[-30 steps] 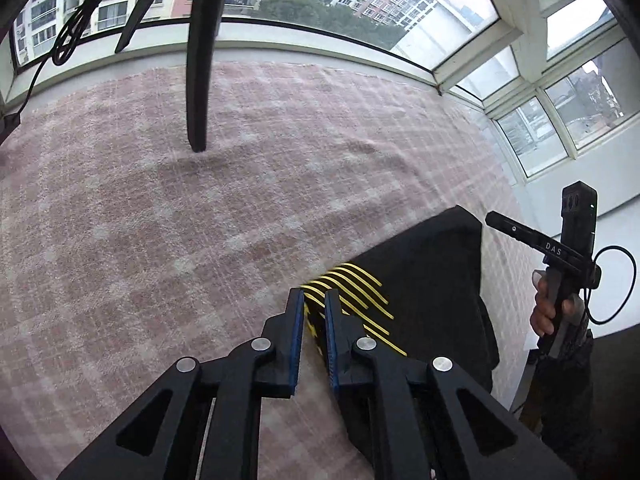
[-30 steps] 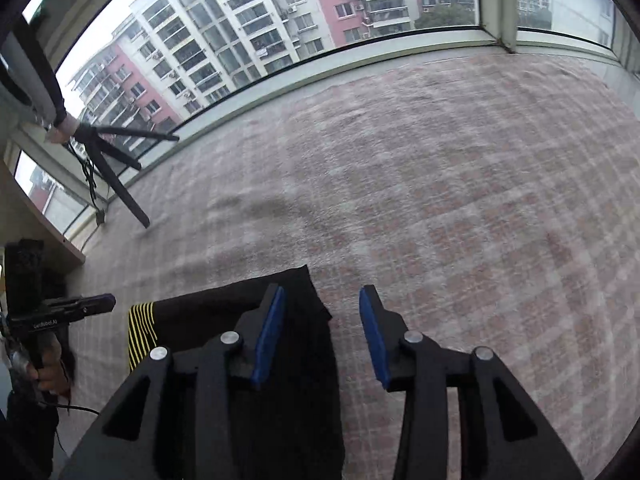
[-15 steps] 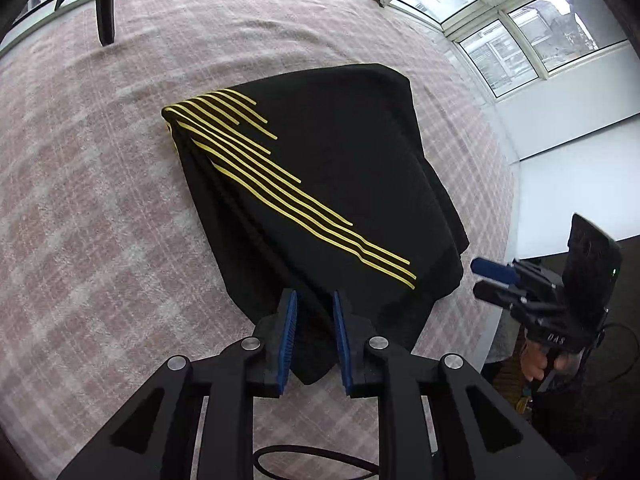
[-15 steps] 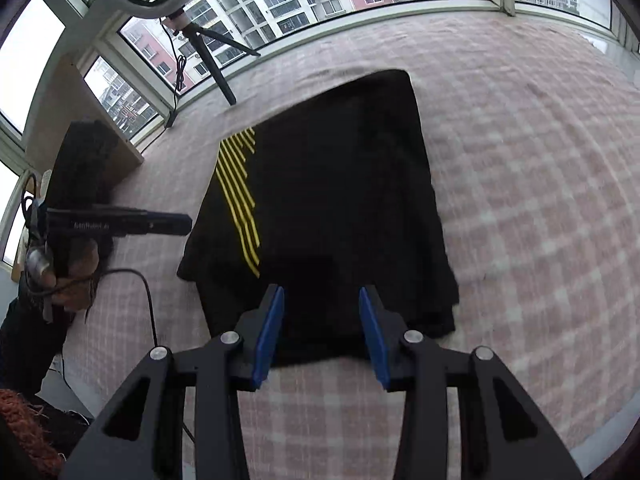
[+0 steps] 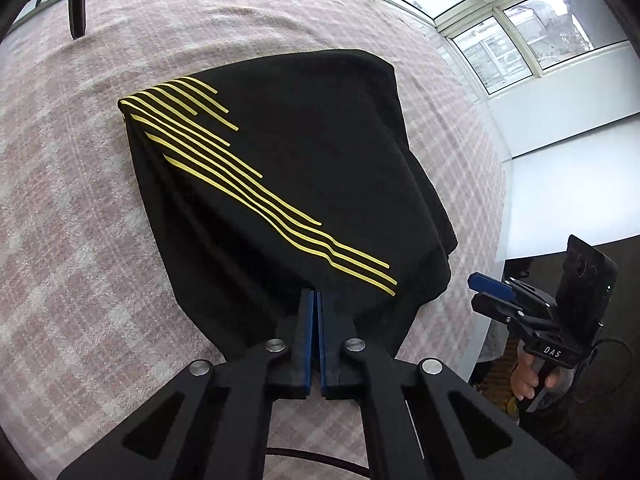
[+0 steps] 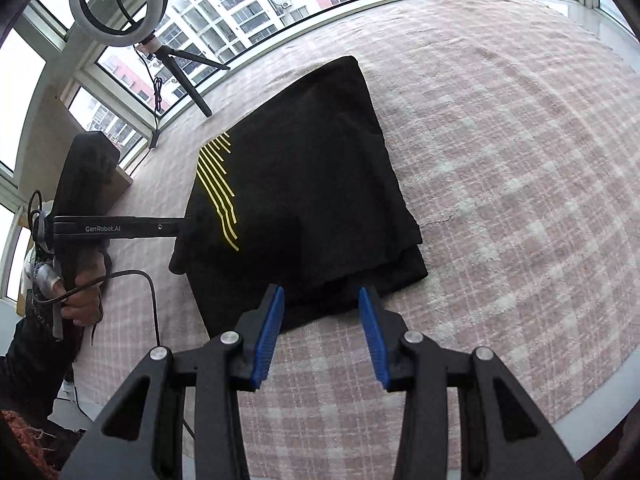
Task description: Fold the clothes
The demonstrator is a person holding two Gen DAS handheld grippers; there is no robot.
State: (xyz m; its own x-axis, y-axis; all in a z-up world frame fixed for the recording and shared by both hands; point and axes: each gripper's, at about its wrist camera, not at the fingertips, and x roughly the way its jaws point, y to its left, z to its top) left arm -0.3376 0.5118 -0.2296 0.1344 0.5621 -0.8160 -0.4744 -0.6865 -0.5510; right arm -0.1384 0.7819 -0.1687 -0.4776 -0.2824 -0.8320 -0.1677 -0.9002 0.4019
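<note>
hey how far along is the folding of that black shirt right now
Done, apparently: the black shirt lies on the pink plaid cover doubled over, with layered edges showing at its near corner. In hand: the left gripper is closed at the near hem, seemingly pinching it; the right gripper is open and holds nothing. Left: probably another fold to make it compact.

Pink plaid blanket (image 6: 500, 168), ring light (image 6: 116, 4) on tripod, perhaps a wooden shelf (image 6: 60, 120)

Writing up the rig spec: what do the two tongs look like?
Both tongs, left and right, are matte black, with cut-out fingers, silver pivot bolts and ribbed blue pads. Side view reads "GenRobot.AI"; the other body is marked "DAS". Black cable trails; dark sleeve.
</note>
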